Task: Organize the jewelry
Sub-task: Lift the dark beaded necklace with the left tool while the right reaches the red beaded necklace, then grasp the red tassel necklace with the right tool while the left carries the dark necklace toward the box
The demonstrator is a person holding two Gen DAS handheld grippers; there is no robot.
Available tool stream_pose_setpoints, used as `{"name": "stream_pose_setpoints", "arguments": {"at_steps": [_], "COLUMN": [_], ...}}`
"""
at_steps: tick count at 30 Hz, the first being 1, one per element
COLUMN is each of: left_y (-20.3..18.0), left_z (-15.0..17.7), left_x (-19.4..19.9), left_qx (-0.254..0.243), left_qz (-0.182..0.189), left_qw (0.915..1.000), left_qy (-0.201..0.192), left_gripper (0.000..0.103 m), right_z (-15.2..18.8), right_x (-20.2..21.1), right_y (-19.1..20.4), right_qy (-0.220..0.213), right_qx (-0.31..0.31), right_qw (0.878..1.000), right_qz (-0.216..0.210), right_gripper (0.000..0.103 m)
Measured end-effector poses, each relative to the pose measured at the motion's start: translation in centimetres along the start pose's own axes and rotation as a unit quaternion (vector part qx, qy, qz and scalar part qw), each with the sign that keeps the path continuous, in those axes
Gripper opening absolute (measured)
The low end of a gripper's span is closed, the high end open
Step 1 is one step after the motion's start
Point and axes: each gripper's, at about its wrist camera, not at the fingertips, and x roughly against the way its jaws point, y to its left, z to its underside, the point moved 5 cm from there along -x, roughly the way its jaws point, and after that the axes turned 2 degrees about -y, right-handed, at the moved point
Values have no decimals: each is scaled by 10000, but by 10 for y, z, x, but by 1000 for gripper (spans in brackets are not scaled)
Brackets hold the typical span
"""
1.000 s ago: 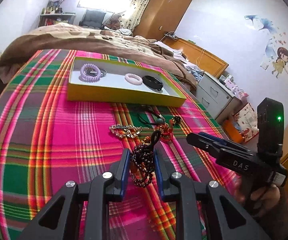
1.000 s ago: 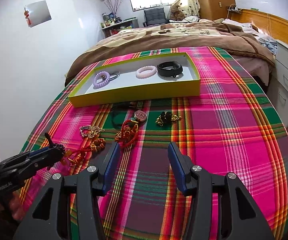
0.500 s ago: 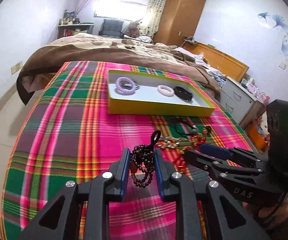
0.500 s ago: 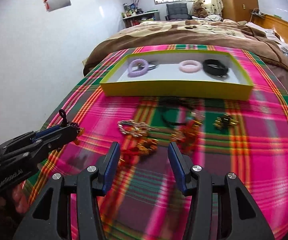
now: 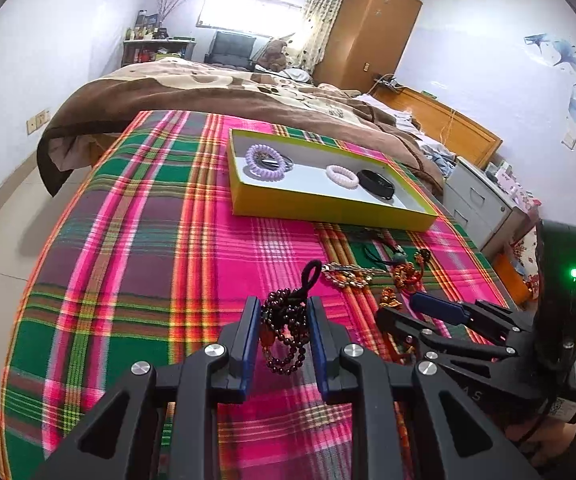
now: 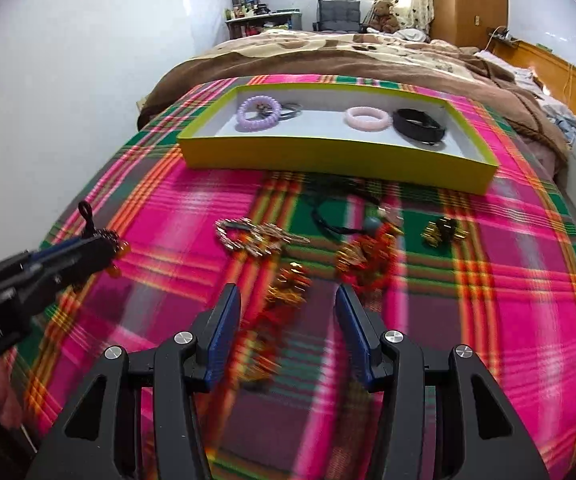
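Jewelry: dark bead bracelet (image 5: 284,332) clamped in left gripper (image 5: 282,334); right gripper (image 6: 288,330) spread wide, empty, over loose red-gold pieces (image 6: 288,284) before yellow box (image 6: 328,158) mid-bedspread (image 6: 508,280).

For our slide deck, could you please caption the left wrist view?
Left tongs shut on a dark beaded bracelet above the plaid cloth, yellow tray ahead.

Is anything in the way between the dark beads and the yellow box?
Nothing visible. The left hand-held gripper holds the dark bead bracelet; only bare plaid cloth lies before the yellow box. The loose jewelry sits off to the right.
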Motion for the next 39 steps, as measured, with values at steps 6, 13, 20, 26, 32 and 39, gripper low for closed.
{"name": "stream_pose_setpoints", "arguments": {"at_steps": [6,13,20,26,32,39], "left_y": [-8,-13,-18,-23,-25,-28], "left_z": [4,7,7,7,3,-6], "left_x": [-6,-12,-16,-20,-21,-20], "left_qx": [-65,-90,-147,-204,-203,-232], "left_qz": [64,58,71,77,75,82], "left_qw": [9999,9998,9996,9993,9994,9994], "left_qy": [79,187,240,300,283,243], "left_gripper": [24,24,24,24,24,24], "right_z": [5,3,5,7,6,0], "right_x": [9,2,3,4,5,13], "right_y": [-18,-2,-3,2,0,-6], "right_qy": [-81,-89,-119,-143,-152,-319], "right_qx": [-291,118,252,450,367,158], "right_qw": [9995,9997,9996,9989,9992,9991], "right_qz": [-79,-194,-15,30,-60,-234], "right_gripper": [50,50,34,20,12,12]}}
